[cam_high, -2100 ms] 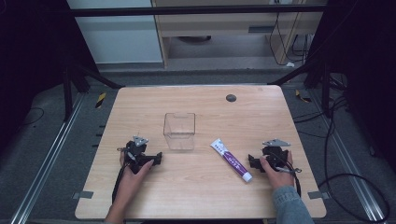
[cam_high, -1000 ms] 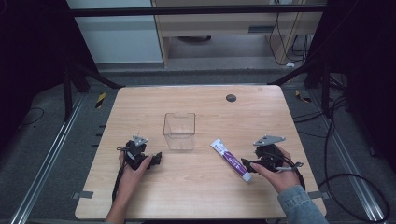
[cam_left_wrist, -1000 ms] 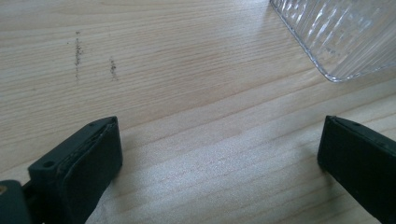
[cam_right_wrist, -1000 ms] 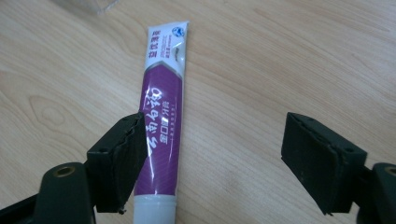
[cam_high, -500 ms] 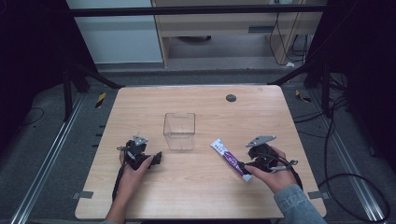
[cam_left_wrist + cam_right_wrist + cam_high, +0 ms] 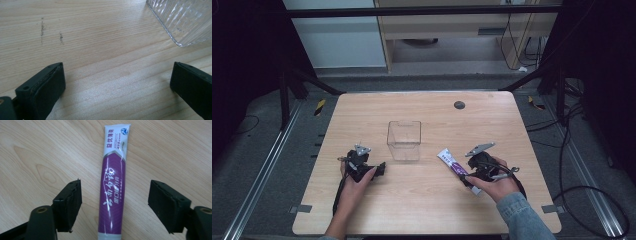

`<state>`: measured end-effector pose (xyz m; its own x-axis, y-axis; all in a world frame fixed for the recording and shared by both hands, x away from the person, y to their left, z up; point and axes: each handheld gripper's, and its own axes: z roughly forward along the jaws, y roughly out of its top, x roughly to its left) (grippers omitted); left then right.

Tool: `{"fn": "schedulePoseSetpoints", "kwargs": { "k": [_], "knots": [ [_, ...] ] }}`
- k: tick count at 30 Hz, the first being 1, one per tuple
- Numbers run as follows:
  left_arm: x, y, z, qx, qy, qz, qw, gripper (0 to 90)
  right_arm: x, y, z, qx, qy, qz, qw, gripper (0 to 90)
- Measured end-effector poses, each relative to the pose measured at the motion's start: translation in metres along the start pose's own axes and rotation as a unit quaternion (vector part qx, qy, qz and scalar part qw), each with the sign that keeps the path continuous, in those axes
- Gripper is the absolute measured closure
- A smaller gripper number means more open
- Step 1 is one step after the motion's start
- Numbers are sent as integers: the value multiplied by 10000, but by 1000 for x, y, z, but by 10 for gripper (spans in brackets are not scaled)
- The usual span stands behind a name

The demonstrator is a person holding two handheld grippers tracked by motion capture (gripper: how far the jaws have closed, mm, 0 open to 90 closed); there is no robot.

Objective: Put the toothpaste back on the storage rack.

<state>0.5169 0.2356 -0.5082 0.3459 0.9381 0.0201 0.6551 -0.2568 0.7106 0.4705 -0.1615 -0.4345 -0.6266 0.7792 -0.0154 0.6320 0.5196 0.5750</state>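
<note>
The toothpaste tube point(image 6: 112, 185) is lying flat on the table point(image 6: 422, 200), being straddled by the right gripper point(image 6: 115, 202), jaws spread and apparently clear of it, readied for grasping.

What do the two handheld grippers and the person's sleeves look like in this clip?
Both are black handheld units. The left gripper and the right gripper each carry a grey three-cornered plate on top and trail a black cable. Seen close up, each has two blocky black jaws with flat pads and round screw holes in the arms. The right forearm wears a blue denim sleeve; the left forearm has no sleeve.
</note>
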Motion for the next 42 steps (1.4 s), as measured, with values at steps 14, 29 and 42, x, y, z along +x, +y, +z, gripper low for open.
{"fn": "schedulePoseSetpoints", "kwargs": {
  "k": [14,29,42],
  "knots": [
    [-1,0,0,-2,0,0,10000,0,2,20,28,146,76,-70,9998,367],
    [-1,-1,-1,-8,-25,14,10000,0,-2,37,67,621,66,-26,9980,404],
    [-1,-1,-1,-6,-25,15,10000,0,-7,44,80,815,46,38,9967,403]
  ]
}}
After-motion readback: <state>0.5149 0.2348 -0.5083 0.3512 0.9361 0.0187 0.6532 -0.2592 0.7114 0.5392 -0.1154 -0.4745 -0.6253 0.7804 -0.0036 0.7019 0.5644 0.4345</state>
